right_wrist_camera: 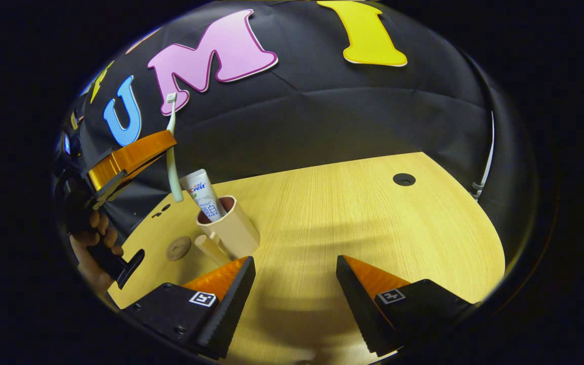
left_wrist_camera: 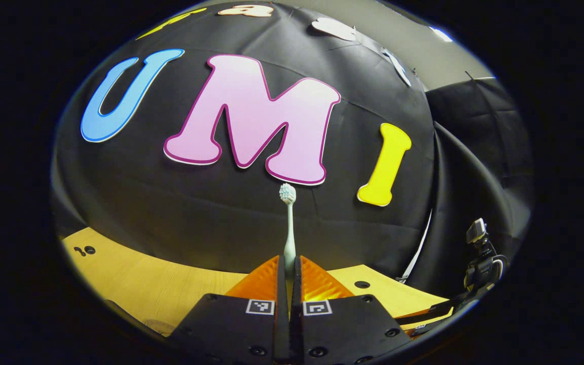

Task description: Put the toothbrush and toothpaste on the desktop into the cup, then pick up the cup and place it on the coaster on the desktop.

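Two grippers are in my hands; in the right gripper view, going from the left edge of the frame, my hand (right_wrist_camera: pixel 94 238) holds the left gripper (right_wrist_camera: pixel 162 144) at the upper left; its orange fingers (right_wrist_camera: pixel 130 157) are clamped on the pale green toothbrush (right_wrist_camera: pixel 172 152), which stands upright with its bristles at the top, and its lower end hangs in the air just above and to the left of the cup (right_wrist_camera: pixel 231 228); lower down, at the left of the wooden desktop (right_wrist_camera: pixel 373 223), lies the round brown coaster (right_wrist_camera: pixel 178 248), near the cup but apart from it; the beige cup stands left of centre with its handle toward the coaster, and the toothpaste (right_wrist_camera: pixel 205 195) sits in it, leaning left, most of the tube above the rim; at the bottom of the frame my right gripper (right_wrist_camera: pixel 294 266) is spread wide with nothing between its fingers, hovering over bare wood just right of the cup.

In the left gripper view, my left gripper (left_wrist_camera: pixel 289 266) sits at bottom centre, fingers closed on the toothbrush (left_wrist_camera: pixel 289 228), whose neck rises straight up from between them to the bristled head at mid-frame, against the black cloth wall (left_wrist_camera: pixel 170 213).
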### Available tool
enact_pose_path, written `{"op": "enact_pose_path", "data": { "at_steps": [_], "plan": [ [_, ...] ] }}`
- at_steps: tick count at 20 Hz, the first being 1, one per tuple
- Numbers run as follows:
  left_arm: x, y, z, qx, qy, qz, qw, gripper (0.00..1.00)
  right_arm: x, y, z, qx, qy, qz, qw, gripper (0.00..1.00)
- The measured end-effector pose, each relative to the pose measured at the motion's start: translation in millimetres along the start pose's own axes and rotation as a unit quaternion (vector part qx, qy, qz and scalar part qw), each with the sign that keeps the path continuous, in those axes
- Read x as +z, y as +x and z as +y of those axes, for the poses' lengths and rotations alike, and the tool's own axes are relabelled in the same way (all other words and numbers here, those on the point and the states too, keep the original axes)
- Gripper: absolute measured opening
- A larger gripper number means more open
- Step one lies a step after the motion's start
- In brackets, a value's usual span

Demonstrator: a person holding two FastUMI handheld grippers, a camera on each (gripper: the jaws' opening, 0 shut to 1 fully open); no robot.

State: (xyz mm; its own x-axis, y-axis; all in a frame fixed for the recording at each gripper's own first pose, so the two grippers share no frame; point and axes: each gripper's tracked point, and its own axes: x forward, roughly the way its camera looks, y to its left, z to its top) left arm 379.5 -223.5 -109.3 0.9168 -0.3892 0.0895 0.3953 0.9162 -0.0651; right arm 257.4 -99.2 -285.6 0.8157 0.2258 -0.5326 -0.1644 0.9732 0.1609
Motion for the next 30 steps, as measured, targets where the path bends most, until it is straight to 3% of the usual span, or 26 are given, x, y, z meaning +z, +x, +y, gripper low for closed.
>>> {"op": "enact_pose_path", "data": {
  "at_steps": [8, 16, 17, 19, 24, 25, 26, 27, 30],
  "plan": [
    [-33.3, 5.7, 11.2, 0.019, 0.022, -0.037, 0.999, 0.06, -23.3, 9.3, -7.5, -0.009, 0.014, 0.020, 1.000, 0.98],
    [-40.9, 2.1, 12.0, 0.026, 0.034, -0.054, 0.998, 0.17, -24.3, 13.4, -0.2, -0.002, 0.007, 0.016, 1.000, 0.98],
    [-42.0, 0.2, 10.2, 0.026, 0.043, -0.057, 0.997, 0.35, -25.3, 14.7, 0.4, -0.001, 0.007, 0.018, 1.000, 0.98],
    [-43.4, -3.3, 9.4, 0.023, 0.057, -0.059, 0.996, 0.47, -29.3, 16.4, 2.2, 0.000, 0.006, 0.023, 1.000, 0.98],
    [-38.1, -6.6, 6.1, 0.023, 0.070, -0.043, 0.996, 0.65, -25.9, 17.4, 9.7, 0.004, 0.009, 0.022, 1.000, 0.98],
    [-35.6, -10.1, 6.3, 0.025, 0.071, -0.037, 0.996, 0.76, -23.2, 17.3, 11.2, 0.004, 0.010, 0.021, 1.000, 0.98],
    [-31.7, -13.5, 7.0, 0.027, 0.071, -0.037, 0.996, 0.76, -19.9, 16.2, 12.4, 0.004, 0.012, 0.019, 1.000, 0.98],
    [-27.3, -17.6, 7.5, 0.028, 0.070, -0.037, 0.996, 0.87, -15.5, 15.7, 14.4, 0.006, 0.012, 0.017, 1.000, 0.98],
    [-14.6, -35.8, 19.4, 0.050, 0.069, -0.036, 0.996, 0.92, 5.9, 14.1, 20.9, 0.006, 0.009, 0.003, 1.000, 0.98]
  ]
}}
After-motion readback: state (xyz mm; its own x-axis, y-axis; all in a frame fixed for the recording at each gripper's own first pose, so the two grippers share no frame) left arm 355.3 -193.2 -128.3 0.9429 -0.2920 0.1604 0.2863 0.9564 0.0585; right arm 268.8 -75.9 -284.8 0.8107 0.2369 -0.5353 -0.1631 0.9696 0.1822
